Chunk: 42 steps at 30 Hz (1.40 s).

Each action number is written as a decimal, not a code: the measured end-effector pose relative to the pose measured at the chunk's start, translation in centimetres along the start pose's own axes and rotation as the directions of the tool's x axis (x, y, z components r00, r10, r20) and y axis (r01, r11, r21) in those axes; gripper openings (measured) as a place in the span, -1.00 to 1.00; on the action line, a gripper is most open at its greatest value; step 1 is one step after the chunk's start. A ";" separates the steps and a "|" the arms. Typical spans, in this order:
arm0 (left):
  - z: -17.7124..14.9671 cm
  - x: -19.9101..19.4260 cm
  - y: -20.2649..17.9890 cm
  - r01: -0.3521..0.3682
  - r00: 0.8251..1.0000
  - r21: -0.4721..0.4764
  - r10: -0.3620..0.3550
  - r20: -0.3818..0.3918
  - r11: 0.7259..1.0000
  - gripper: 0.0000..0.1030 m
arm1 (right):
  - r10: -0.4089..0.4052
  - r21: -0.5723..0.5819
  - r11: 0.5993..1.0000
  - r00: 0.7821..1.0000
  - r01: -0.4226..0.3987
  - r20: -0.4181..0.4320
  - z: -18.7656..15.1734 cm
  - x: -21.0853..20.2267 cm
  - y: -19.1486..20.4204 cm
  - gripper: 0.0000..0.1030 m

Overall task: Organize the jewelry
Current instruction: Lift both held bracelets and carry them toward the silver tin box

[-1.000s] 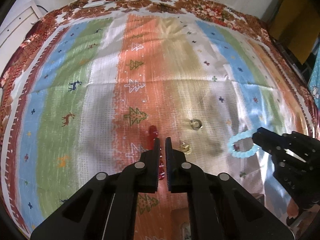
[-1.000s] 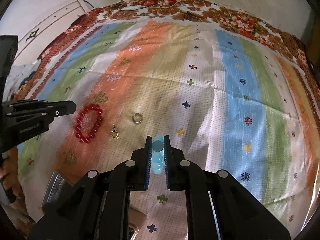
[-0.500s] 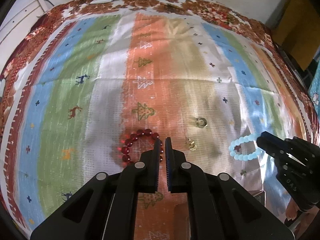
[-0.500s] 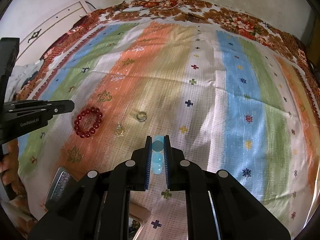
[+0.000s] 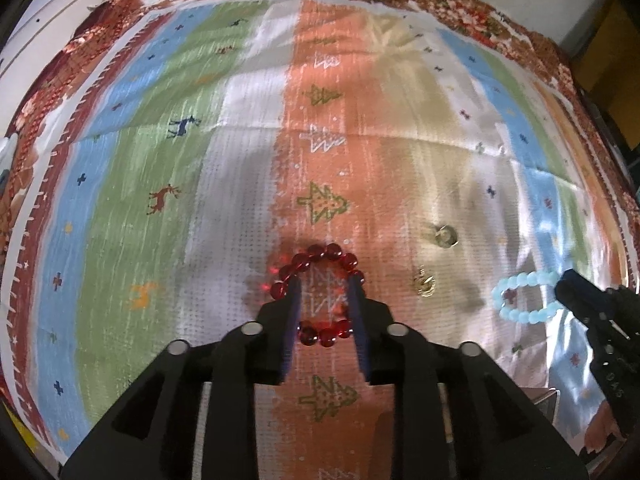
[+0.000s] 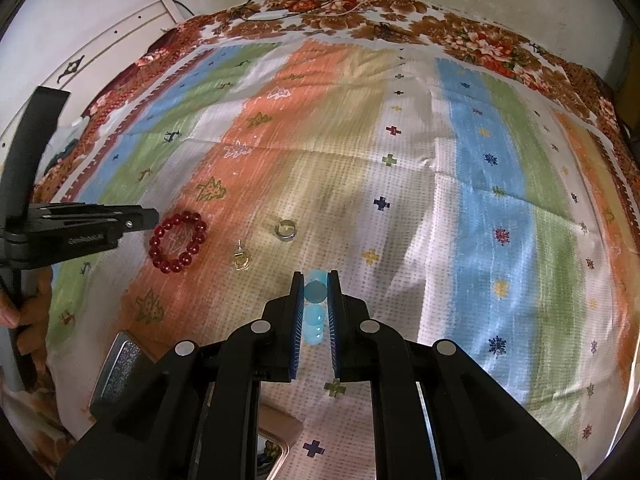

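A red bead bracelet [image 5: 320, 258] lies flat on the striped cloth; it also shows in the right wrist view [image 6: 178, 246]. My left gripper [image 5: 325, 286] is open just above it, and is empty. My right gripper [image 6: 315, 278] is shut on a pale blue bead bracelet [image 6: 314, 292], held above the cloth; in the left wrist view the blue bracelet [image 5: 524, 298] hangs from its tip. A gold earring [image 6: 241, 261] and a silver ring [image 6: 286, 229] lie between the two bracelets.
The striped cloth [image 6: 480, 184] covers the whole bed. A small glittery box [image 6: 120, 372] and a tan tray edge [image 6: 276, 428] sit near the front edge. White furniture [image 6: 100, 48] stands at the back left.
My left gripper has opened and let go of the red bracelet, which now lies flat on the cloth. My right gripper still holds the blue bracelet.
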<state>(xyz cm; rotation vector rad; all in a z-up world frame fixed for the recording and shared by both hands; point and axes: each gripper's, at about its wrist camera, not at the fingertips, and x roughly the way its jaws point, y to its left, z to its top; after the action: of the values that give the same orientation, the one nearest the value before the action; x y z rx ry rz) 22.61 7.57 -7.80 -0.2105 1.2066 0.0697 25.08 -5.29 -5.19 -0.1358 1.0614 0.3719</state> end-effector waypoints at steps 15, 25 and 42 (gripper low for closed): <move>0.4 3.1 1.1 -0.070 0.995 -0.004 0.070 -0.071 0.998 -0.31 | 0.020 -0.007 1.000 1.000 -0.020 -0.011 0.0 0.2 0.3 -0.76; 0.6 4.8 1.1 -0.107 0.989 0.017 0.108 -0.101 0.994 -0.31 | 0.032 -0.020 0.999 0.999 -0.033 -0.018 0.2 0.3 0.5 -0.76; 0.3 5.1 1.4 -0.130 0.987 0.051 0.134 -0.084 0.990 -0.75 | 0.022 -0.029 0.999 1.000 -0.023 -0.016 0.1 0.3 0.6 -0.76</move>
<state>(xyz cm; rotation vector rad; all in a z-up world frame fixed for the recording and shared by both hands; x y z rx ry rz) 24.53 8.70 -12.63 -0.0940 1.3077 0.1494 25.02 -4.60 -5.35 -0.1533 1.0739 0.4075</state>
